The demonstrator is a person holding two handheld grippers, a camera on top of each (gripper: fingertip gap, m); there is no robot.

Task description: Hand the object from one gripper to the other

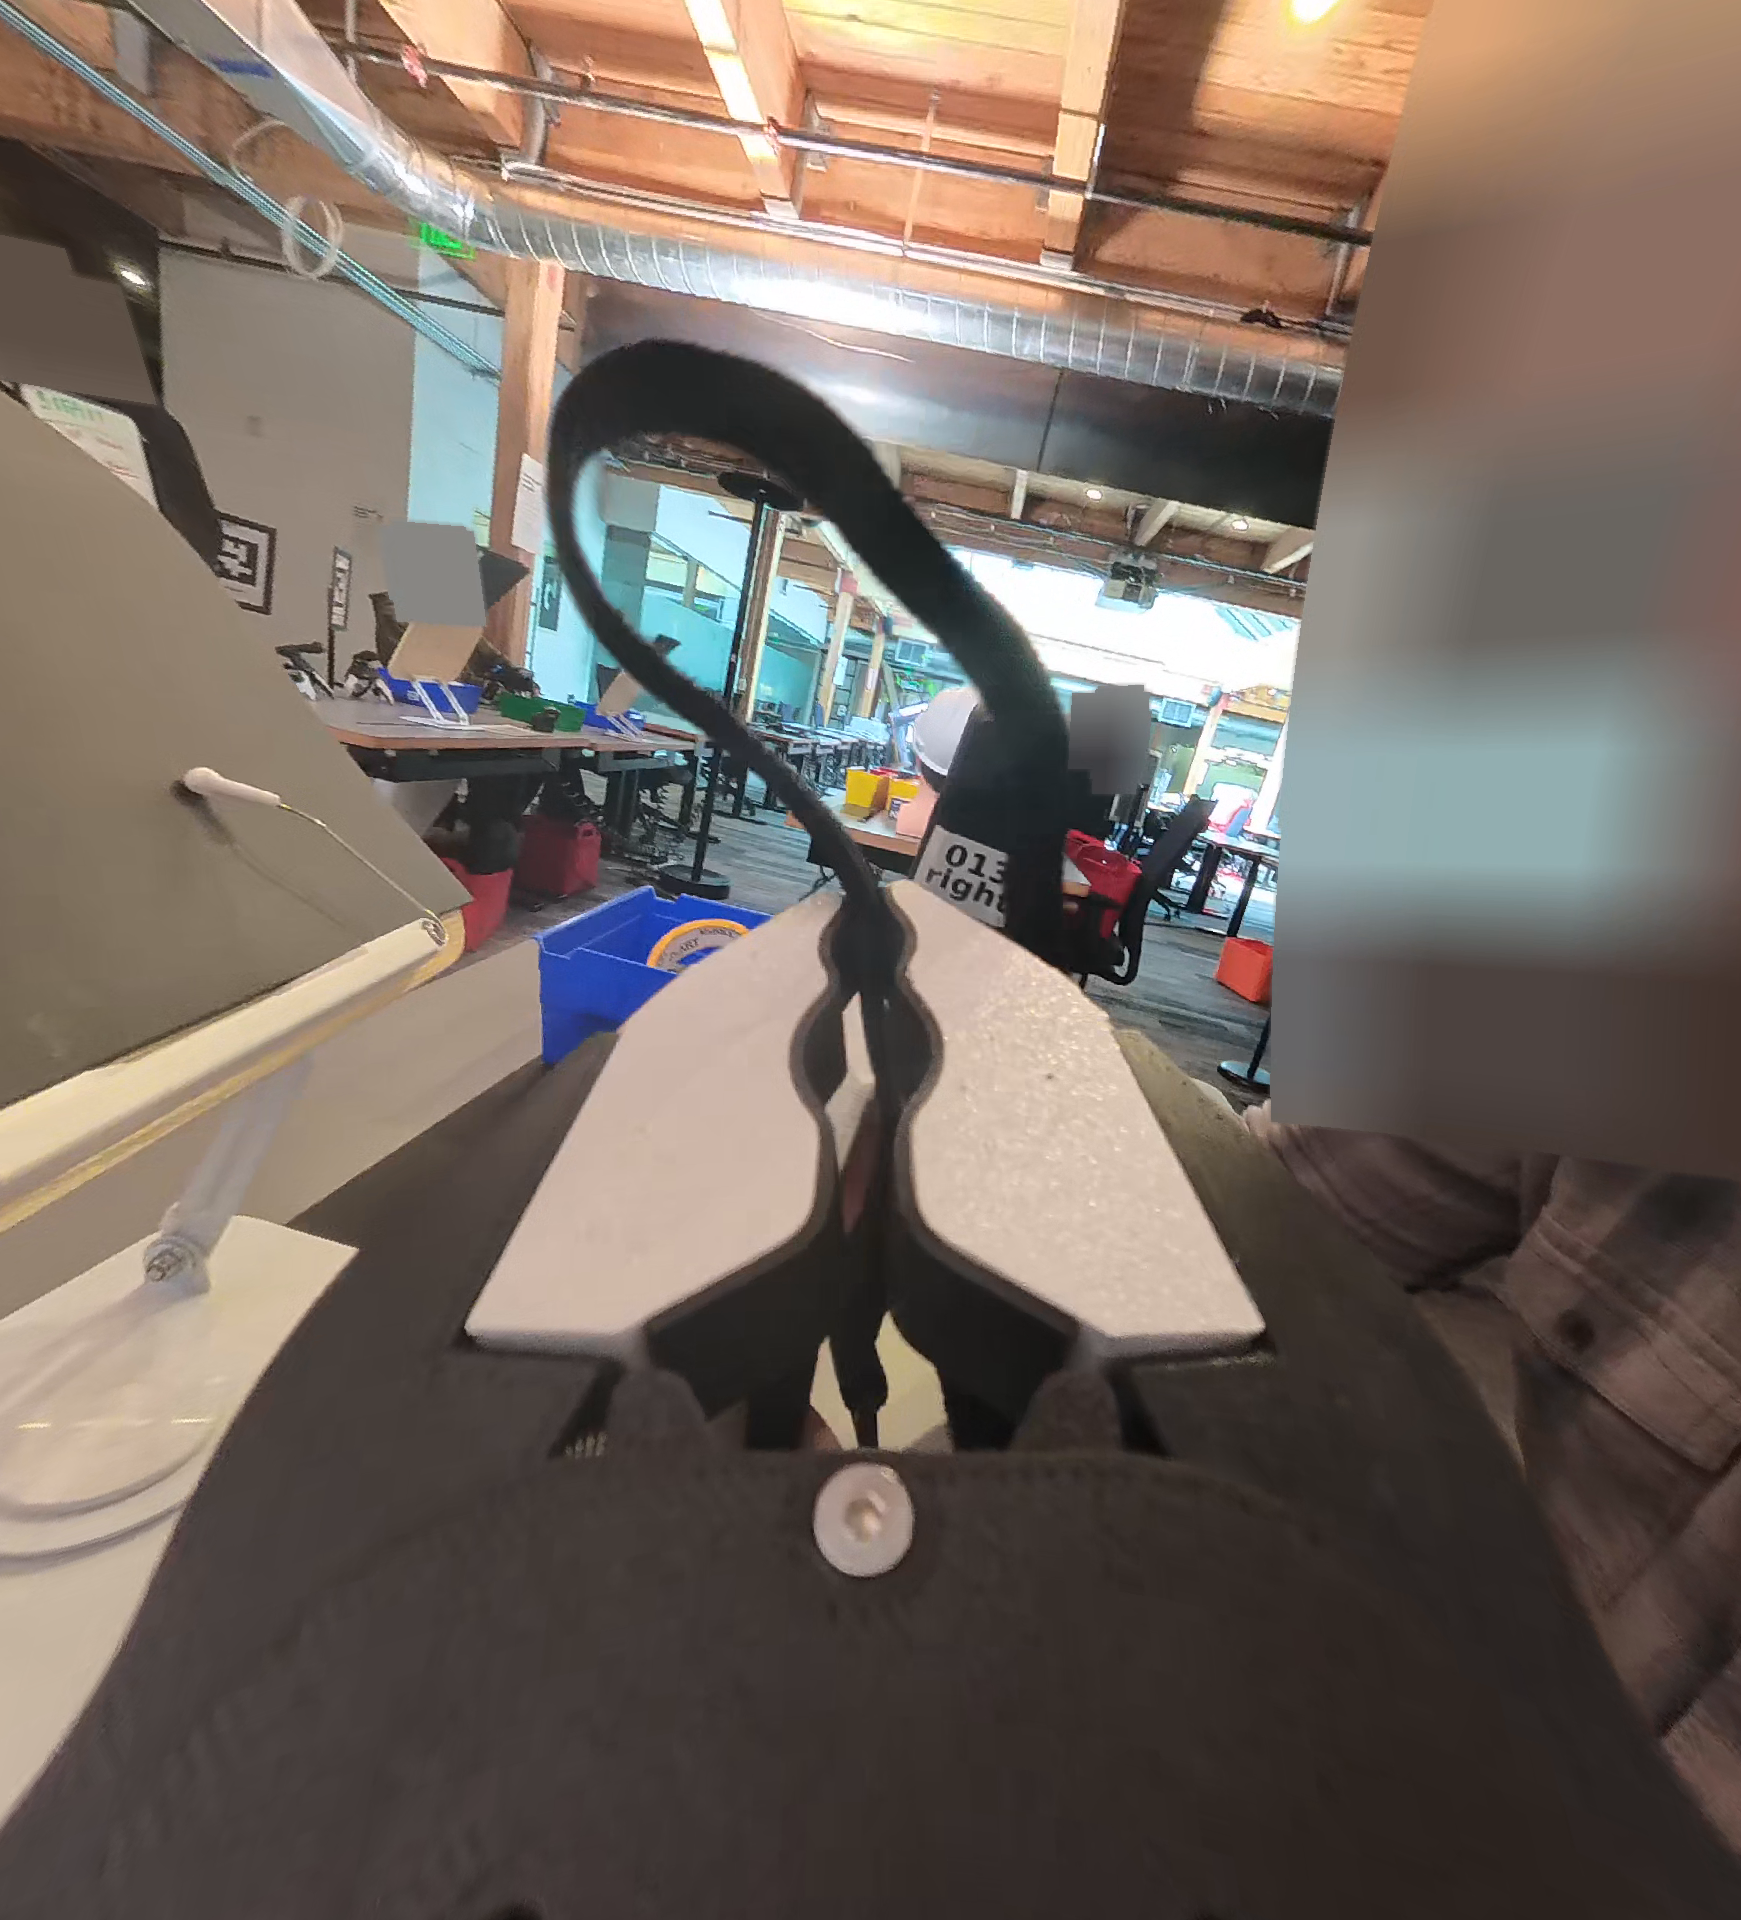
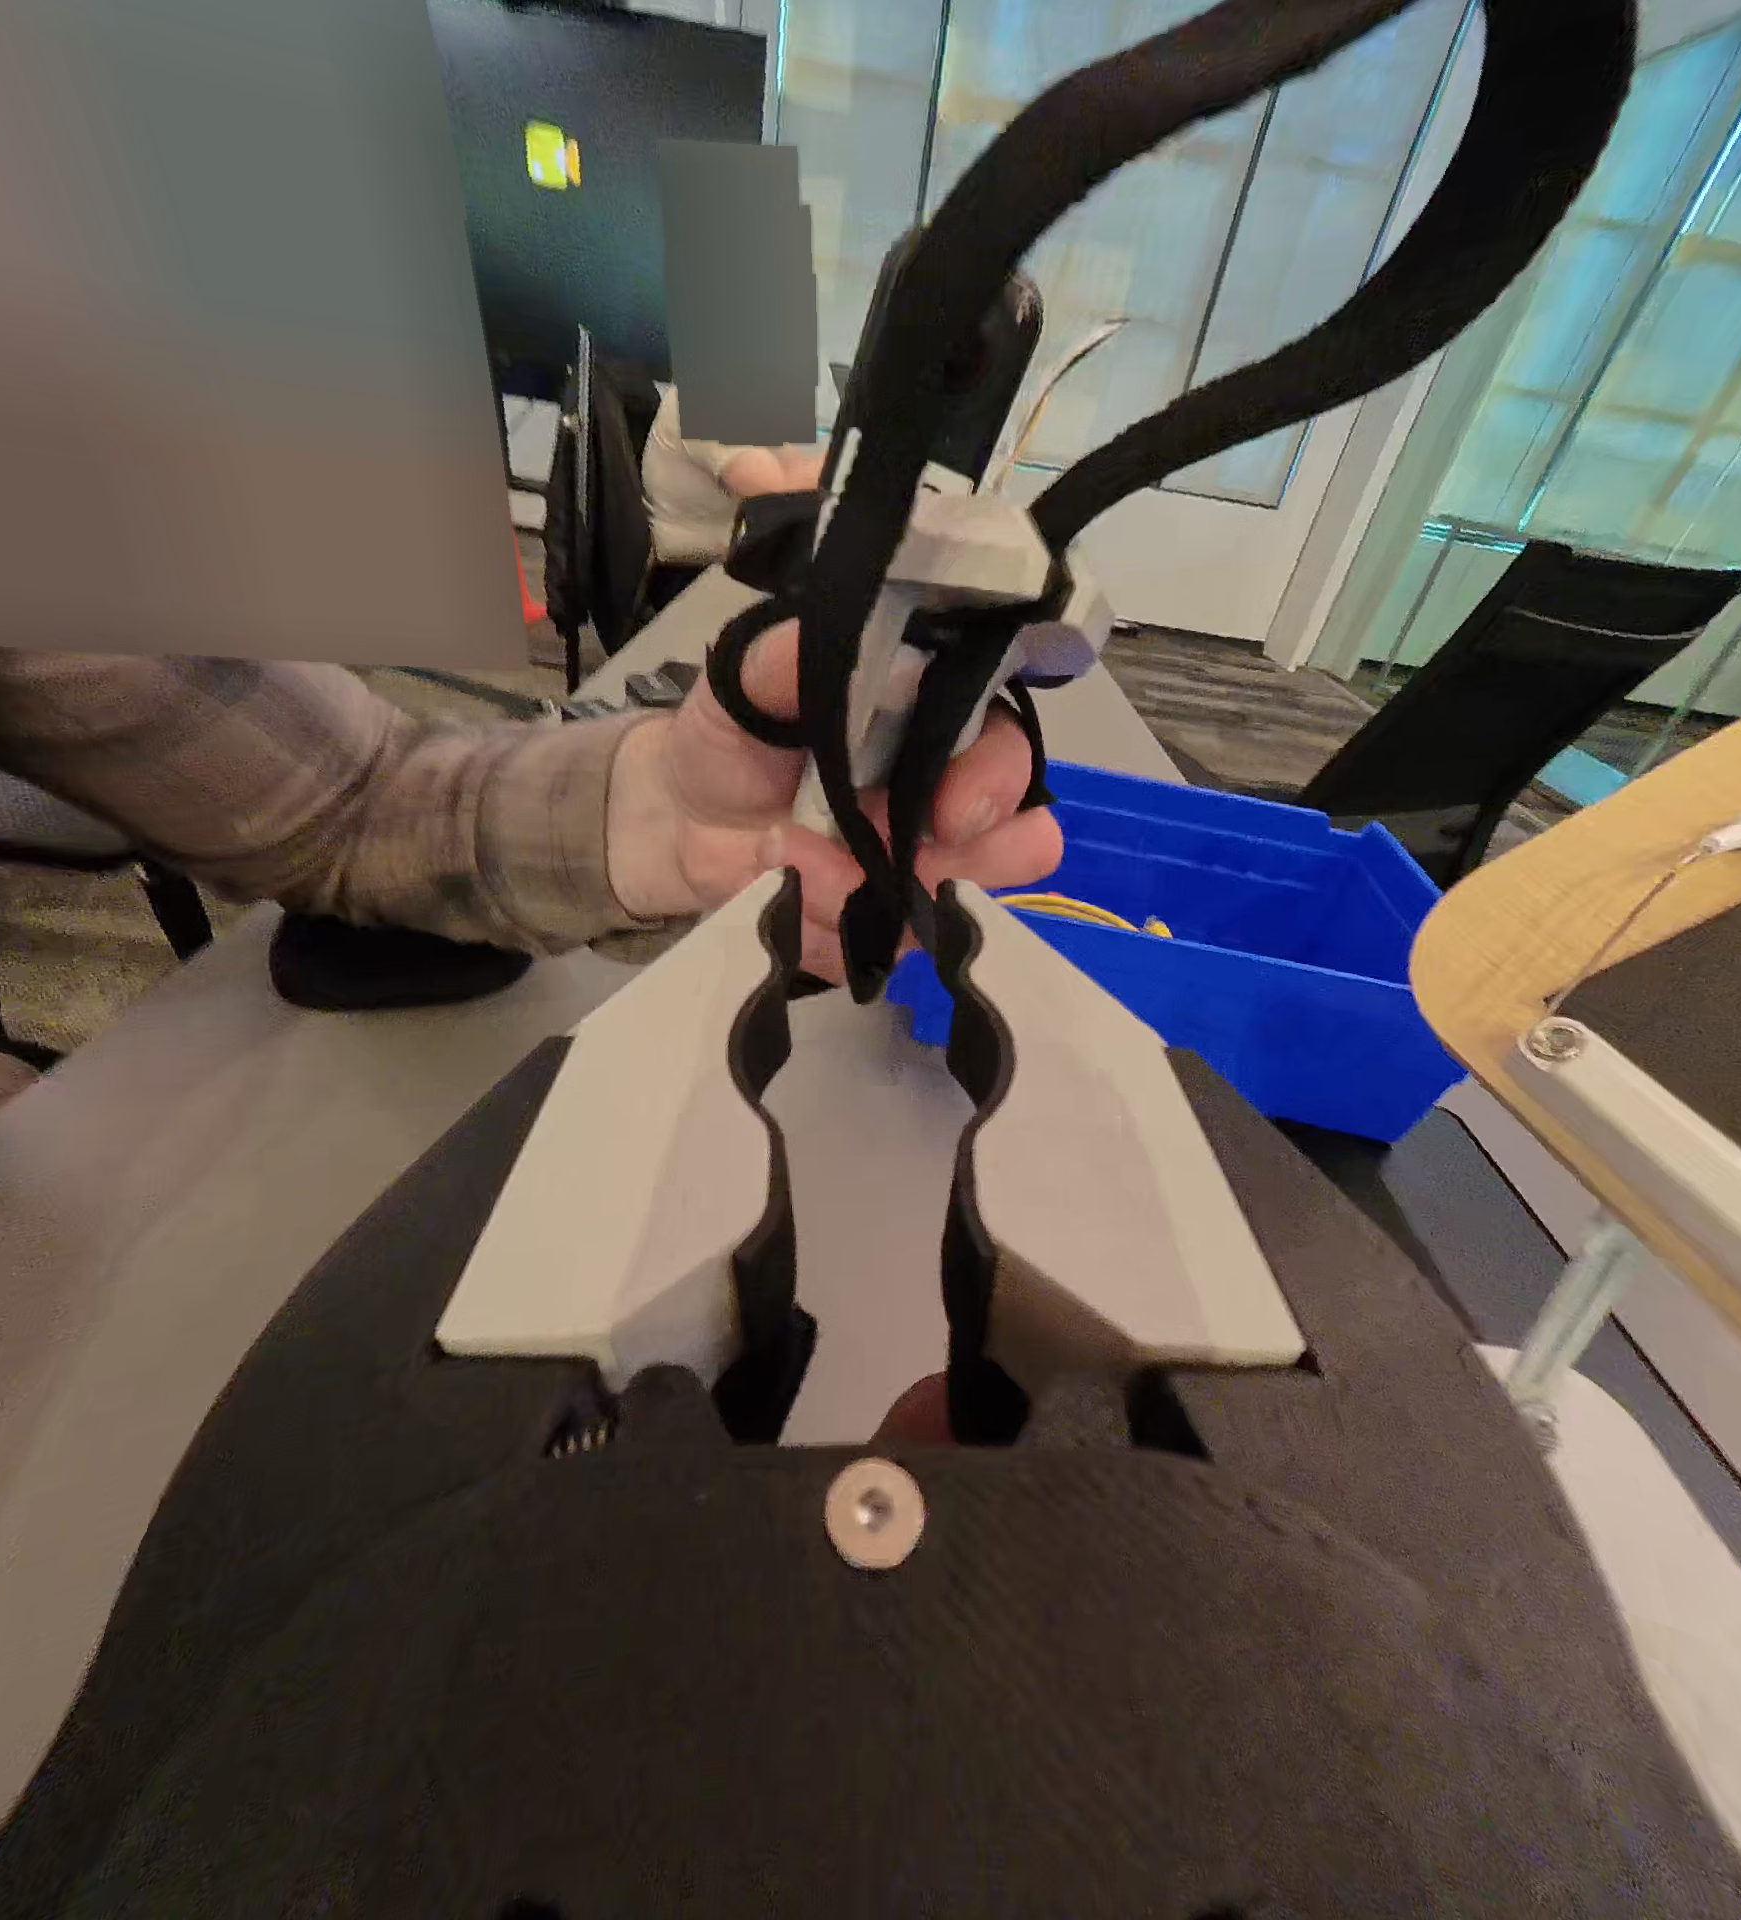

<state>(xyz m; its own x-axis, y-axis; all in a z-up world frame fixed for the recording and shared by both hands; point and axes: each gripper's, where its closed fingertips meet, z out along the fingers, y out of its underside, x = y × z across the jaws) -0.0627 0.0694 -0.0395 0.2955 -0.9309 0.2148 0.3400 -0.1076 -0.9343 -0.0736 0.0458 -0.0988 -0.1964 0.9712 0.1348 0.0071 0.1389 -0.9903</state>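
Observation:
A long black fabric strap (image 1: 824, 499) is the object. My left gripper (image 1: 866, 906) is shut on it, and the strap rises from the fingertips in a tall loop. In the right wrist view the left gripper (image 2: 949, 592) is held up by a person's hand (image 2: 731, 800), with the strap (image 2: 1209, 416) looping above it. The strap's loose ends (image 2: 876, 925) hang down between the fingertips of my right gripper (image 2: 866, 894). The right gripper is open, with its jaws apart on either side of the ends and not pinching them.
A blue bin (image 2: 1240, 956) sits on the grey table (image 2: 222, 1091) just behind the grippers; it also shows in the left wrist view (image 1: 596, 966). A tilted board on a white stand (image 2: 1614, 935) is close on the right, and on the left in the left wrist view (image 1: 118, 727). The gap from one gripper's tips to the other's is roughly 6 cm.

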